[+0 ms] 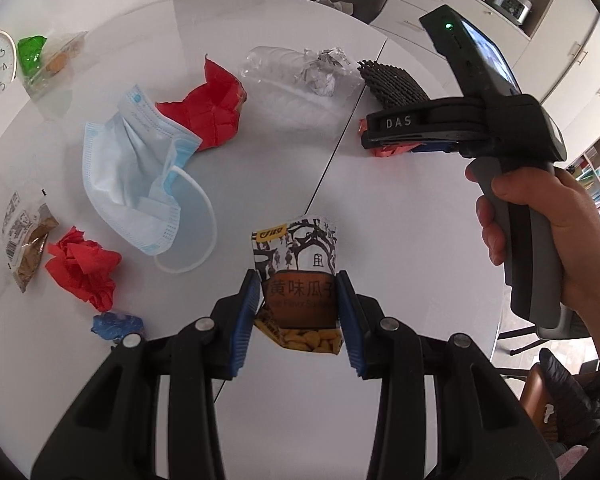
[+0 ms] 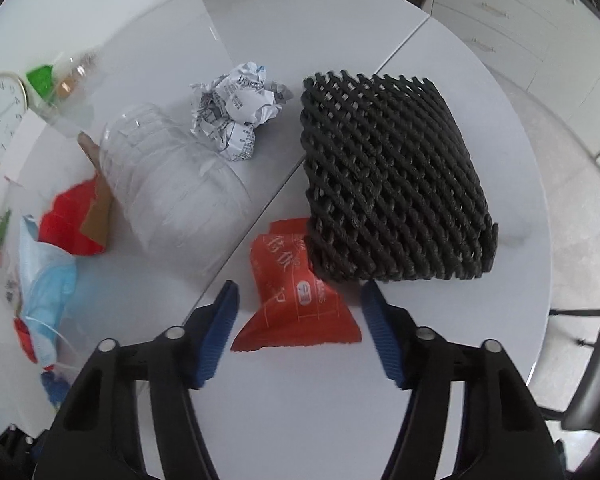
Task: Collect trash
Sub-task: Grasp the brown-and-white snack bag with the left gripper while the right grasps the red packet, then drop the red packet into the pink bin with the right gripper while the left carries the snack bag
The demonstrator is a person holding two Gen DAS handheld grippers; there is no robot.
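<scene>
We grip the light, crinkly sunflower seed packet mid-body with left fingers, right fingers wide around the flimsy red wrapper.

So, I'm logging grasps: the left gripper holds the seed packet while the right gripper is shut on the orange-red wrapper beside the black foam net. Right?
Not quite. The right gripper is open: in the right wrist view its jaws stand apart either side of the orange-red wrapper, not gripping it. The rest holds: the left gripper holds the seed packet, and the wrapper lies beside the black foam net.
</scene>
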